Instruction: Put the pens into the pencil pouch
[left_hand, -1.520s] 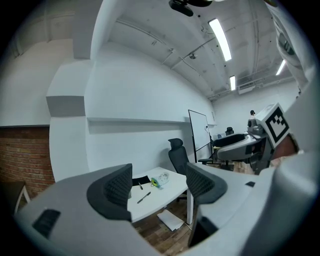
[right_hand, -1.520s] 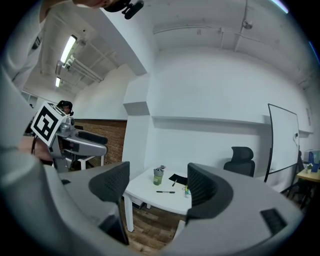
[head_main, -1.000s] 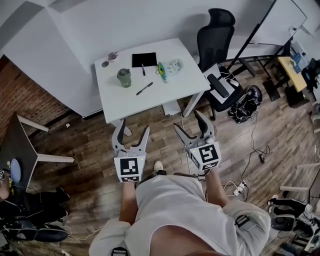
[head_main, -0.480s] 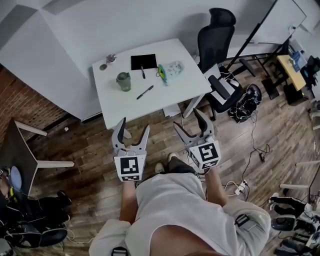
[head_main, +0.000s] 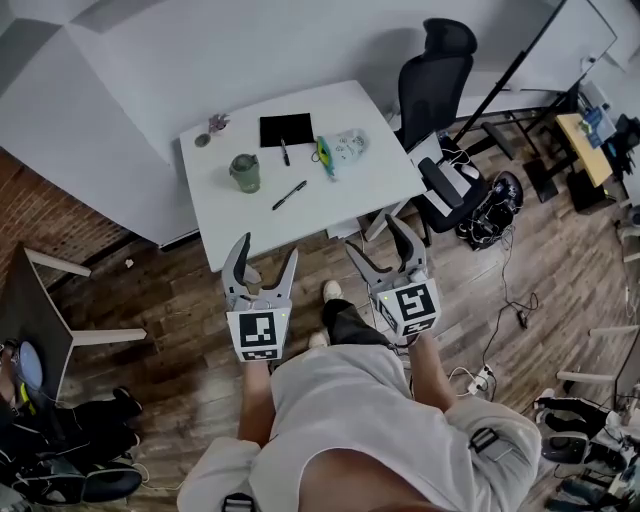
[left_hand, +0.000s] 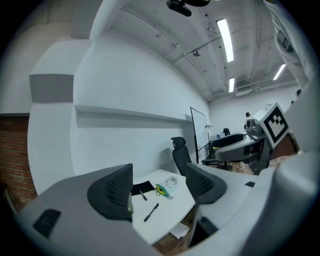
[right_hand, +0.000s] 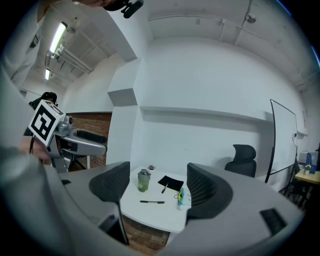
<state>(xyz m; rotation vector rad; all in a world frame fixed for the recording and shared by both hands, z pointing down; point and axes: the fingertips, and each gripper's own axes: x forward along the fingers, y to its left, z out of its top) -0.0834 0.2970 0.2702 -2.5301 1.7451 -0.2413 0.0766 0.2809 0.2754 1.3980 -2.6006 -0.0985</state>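
On the white table (head_main: 255, 210) lie two black pens: one (head_main: 289, 194) near the middle, one (head_main: 285, 152) at the edge of a black notebook (head_main: 286, 129). A clear pencil pouch (head_main: 343, 147) with a green end lies to their right. The same pen (right_hand: 151, 202), pouch (right_hand: 183, 196) and pen (left_hand: 151, 212), pouch (left_hand: 167, 186) show far ahead in the gripper views. My left gripper (head_main: 260, 261) and right gripper (head_main: 383, 247) are both open and empty, held over the wooden floor short of the table's near edge.
A green tumbler (head_main: 244, 172) stands left of the pens. A small dark object and a round lid (head_main: 203, 140) sit at the table's far left corner. A black office chair (head_main: 443, 110) stands right of the table. Cables and bags lie on the floor.
The person has stepped forward, so the table sits slightly nearer and more to the left in view. Both grippers stay open in the same pose.
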